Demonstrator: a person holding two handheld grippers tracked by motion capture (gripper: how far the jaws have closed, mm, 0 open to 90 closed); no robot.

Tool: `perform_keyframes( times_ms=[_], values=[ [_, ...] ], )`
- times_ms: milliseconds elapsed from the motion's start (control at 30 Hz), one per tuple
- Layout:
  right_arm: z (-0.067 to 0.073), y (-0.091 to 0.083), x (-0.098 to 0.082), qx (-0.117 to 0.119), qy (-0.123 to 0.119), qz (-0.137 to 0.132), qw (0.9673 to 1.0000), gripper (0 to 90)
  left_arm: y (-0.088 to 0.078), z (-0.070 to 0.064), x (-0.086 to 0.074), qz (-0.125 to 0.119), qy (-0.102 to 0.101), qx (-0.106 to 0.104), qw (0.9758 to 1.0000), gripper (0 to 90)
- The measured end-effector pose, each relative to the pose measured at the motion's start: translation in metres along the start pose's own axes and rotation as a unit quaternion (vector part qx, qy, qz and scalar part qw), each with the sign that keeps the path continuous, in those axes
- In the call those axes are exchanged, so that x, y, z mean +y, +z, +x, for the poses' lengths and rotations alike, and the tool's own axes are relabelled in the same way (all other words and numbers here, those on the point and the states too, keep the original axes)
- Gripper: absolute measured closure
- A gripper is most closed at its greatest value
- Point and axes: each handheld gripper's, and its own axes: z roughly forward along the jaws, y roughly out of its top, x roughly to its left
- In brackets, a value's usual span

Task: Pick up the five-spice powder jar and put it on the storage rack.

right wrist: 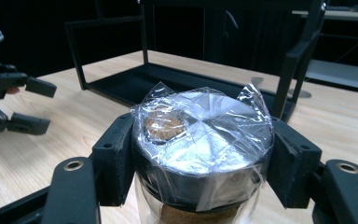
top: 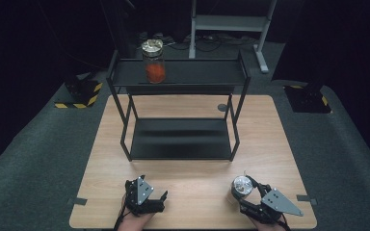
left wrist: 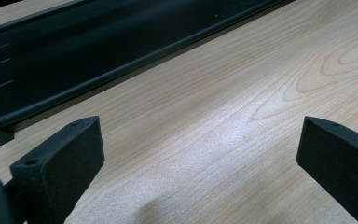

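A glass jar (top: 241, 185) with a silver lid under clear plastic wrap stands near the table's front right corner. My right gripper (top: 243, 190) is shut on it. In the right gripper view both pads (right wrist: 116, 158) press on the sides of the lid (right wrist: 205, 135), and brown contents show in the glass below. My left gripper (top: 162, 200) rests at the front left, open, with bare wood between its jaws (left wrist: 200, 149). The right gripper view shows the left gripper (right wrist: 32, 105) at its left edge. A second jar (top: 153, 61) with orange contents stands on the top shelf of the black rack (top: 197, 77).
The rack's lower shelf (top: 180, 139) lies bare on the wooden table (top: 192, 173), just beyond both grippers. A small grey disc (top: 222, 107) sits behind the rack. On the floor are two black bases with yellow stripes (top: 79, 94) and a grey metal stand (top: 231, 21).
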Motion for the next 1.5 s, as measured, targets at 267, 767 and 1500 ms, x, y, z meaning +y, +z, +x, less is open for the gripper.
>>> perform_keyframes(
  times_ms=[267, 767, 1500],
  values=[
    [0.001, 0.013, 0.016, 0.005, 0.0, -0.008, 1.0, 34.0, 0.0, 0.001, 0.0, -0.001, 0.0, -0.003, 1.0, 1.0],
    [-0.001, 0.045, 0.052, 0.02, -0.001, -0.025, 0.9995, 34.0, -0.001, 0.002, -0.001, -0.003, 0.006, -0.009, 0.9999, 1.0],
    [-0.012, 0.085, 0.097, 0.005, -0.013, -0.041, 0.999, 34.0, -0.002, 0.003, -0.003, -0.007, 0.006, -0.012, 0.9999, 1.0]
  ],
)
